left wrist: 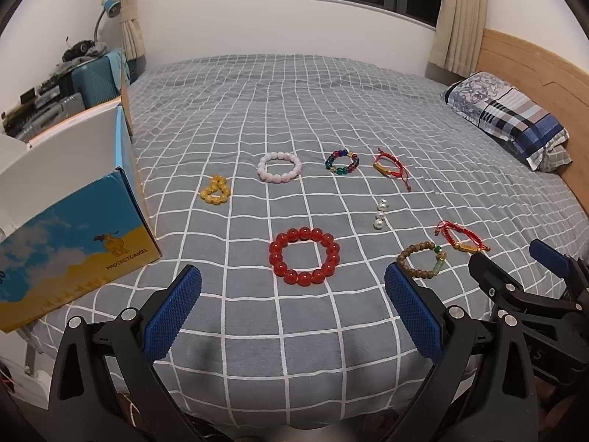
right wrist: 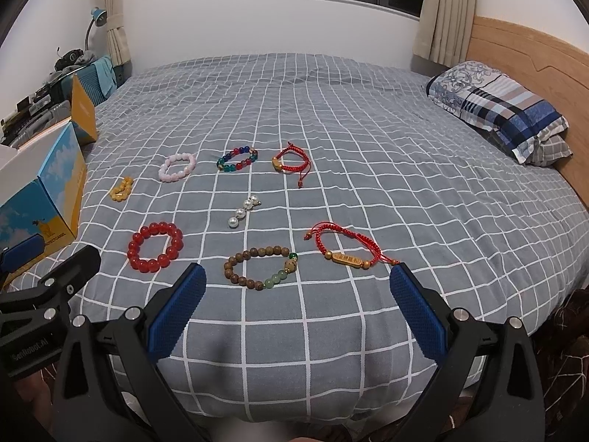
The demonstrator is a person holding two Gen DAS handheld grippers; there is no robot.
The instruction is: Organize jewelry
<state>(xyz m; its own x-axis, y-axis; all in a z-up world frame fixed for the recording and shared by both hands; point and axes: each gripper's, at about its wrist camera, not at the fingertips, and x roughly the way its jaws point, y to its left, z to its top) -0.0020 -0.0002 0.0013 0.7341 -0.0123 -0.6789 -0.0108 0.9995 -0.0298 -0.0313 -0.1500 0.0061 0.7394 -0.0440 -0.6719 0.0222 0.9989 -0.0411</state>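
Note:
Several bracelets lie on the grey checked bed. A red bead bracelet [left wrist: 304, 256] [right wrist: 155, 246] lies just ahead of my open, empty left gripper [left wrist: 292, 283]. A brown wooden bead bracelet [right wrist: 262, 266] [left wrist: 421, 260] and a red cord bracelet with a gold bar [right wrist: 348, 248] [left wrist: 463, 239] lie ahead of my open, empty right gripper [right wrist: 298, 280]. Farther off lie a pearl piece [left wrist: 381, 213] [right wrist: 243, 211], a yellow bracelet [left wrist: 216, 189] [right wrist: 122, 189], a pink bracelet [left wrist: 279, 167] [right wrist: 177, 167], a multicolour bracelet [left wrist: 342, 161] [right wrist: 237, 159] and a second red cord bracelet [left wrist: 391, 167] [right wrist: 291, 161].
An open blue-and-yellow cardboard box [left wrist: 66, 243] [right wrist: 48, 202] stands at the bed's left edge. A pillow [left wrist: 511, 118] [right wrist: 504, 110] lies at the wooden headboard on the right. A suitcase and clutter [left wrist: 84, 77] stand beyond the box. The bed's near edge drops off below the grippers.

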